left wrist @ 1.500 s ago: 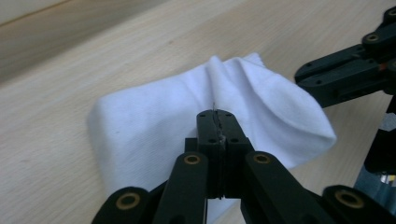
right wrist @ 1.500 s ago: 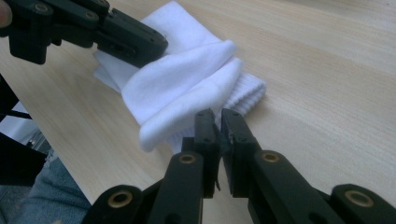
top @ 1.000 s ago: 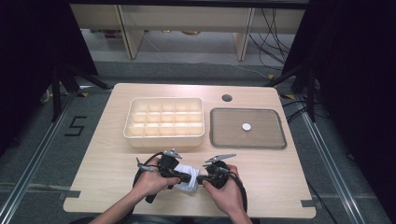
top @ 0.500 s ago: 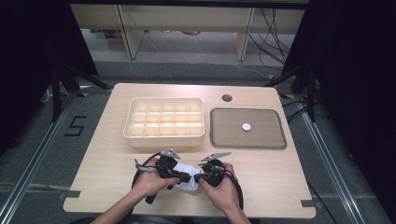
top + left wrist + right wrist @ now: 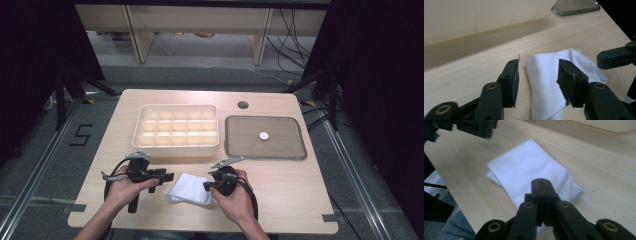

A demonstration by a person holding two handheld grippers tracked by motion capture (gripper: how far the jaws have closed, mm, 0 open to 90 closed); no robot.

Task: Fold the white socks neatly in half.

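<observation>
now my left gripper (image 5: pixel 537 75) has just opened wide beside the white cloth (image 5: pixel 190 188), my right gripper (image 5: pixel 541 182) pinched shut on the cloth's other edge.

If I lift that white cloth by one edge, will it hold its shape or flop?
The white cloth will likely flop: it lies folded in soft, rumpled layers on the table. It looks thin and light, so the layers may unfold. It probably won't slide.
</observation>
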